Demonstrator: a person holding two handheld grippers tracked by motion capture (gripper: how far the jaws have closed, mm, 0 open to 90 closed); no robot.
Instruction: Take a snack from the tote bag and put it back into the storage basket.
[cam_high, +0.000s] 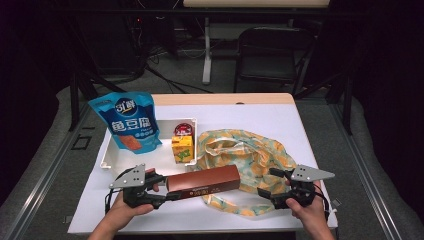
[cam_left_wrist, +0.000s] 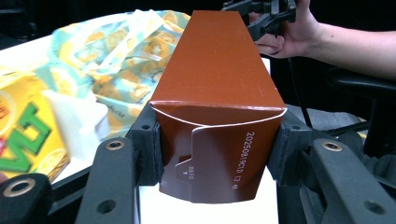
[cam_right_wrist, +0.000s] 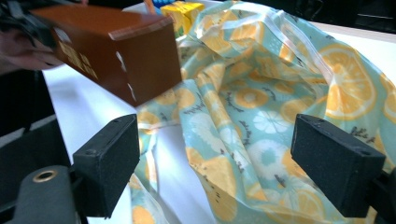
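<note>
A long brown carton lies level just above the table at the front, its far end over a fabric bag printed with oranges. My left gripper is shut on the carton's near end; in the left gripper view both pads press the flap end of the brown carton. My right gripper stands open at the bag's front right edge. In the right gripper view its pads are wide apart with only the orange-print bag lying beyond them, and the brown carton hangs at upper left.
A white tray at the left holds a blue snack pouch, a yellow drink box and a small red-lidded tub. A black folding chair stands beyond the table's far edge.
</note>
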